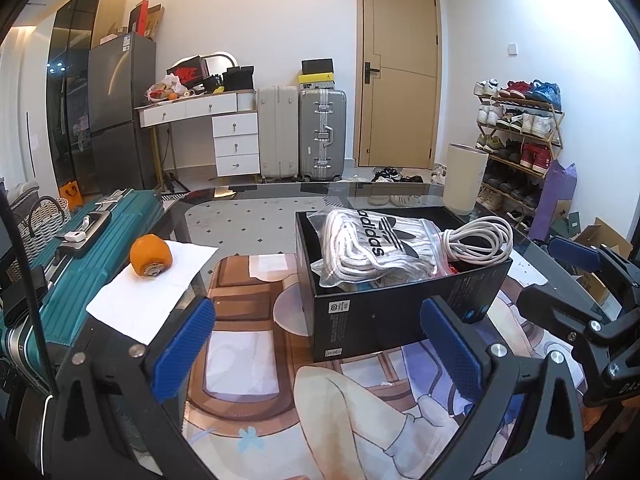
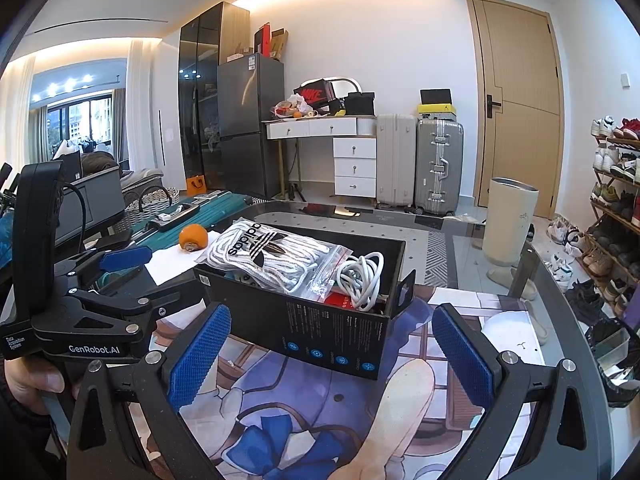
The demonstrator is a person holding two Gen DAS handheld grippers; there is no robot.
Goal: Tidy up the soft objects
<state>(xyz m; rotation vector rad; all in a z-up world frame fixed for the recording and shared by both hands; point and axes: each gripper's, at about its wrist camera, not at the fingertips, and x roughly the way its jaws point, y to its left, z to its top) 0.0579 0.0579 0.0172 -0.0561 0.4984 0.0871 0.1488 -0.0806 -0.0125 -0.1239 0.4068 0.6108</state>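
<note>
An open black box (image 1: pixel 384 312) stands on the glass table. In it lie a clear zip bag of white laces (image 1: pixel 372 244) with a black adidas logo and a coiled white cable (image 1: pixel 480 240). My left gripper (image 1: pixel 320 344) is open just in front of the box, holding nothing. An orange fruit (image 1: pixel 150 256) rests on white paper (image 1: pixel 132 304) to the left. In the right wrist view, the right gripper (image 2: pixel 332 356) is open before the box (image 2: pixel 332 336), also holding nothing. The bag (image 2: pixel 272 256), cable (image 2: pixel 360 276) and fruit (image 2: pixel 193 237) show there too.
A printed mat (image 1: pixel 248 360) lies under the glass top. A teal suitcase (image 1: pixel 80 248) lies at the left, a cream cylindrical bin (image 2: pixel 510 220) at the table's far right, and a shoe rack (image 1: pixel 520 136) beyond it. A hand (image 2: pixel 28 380) holds the left gripper (image 2: pixel 160 276).
</note>
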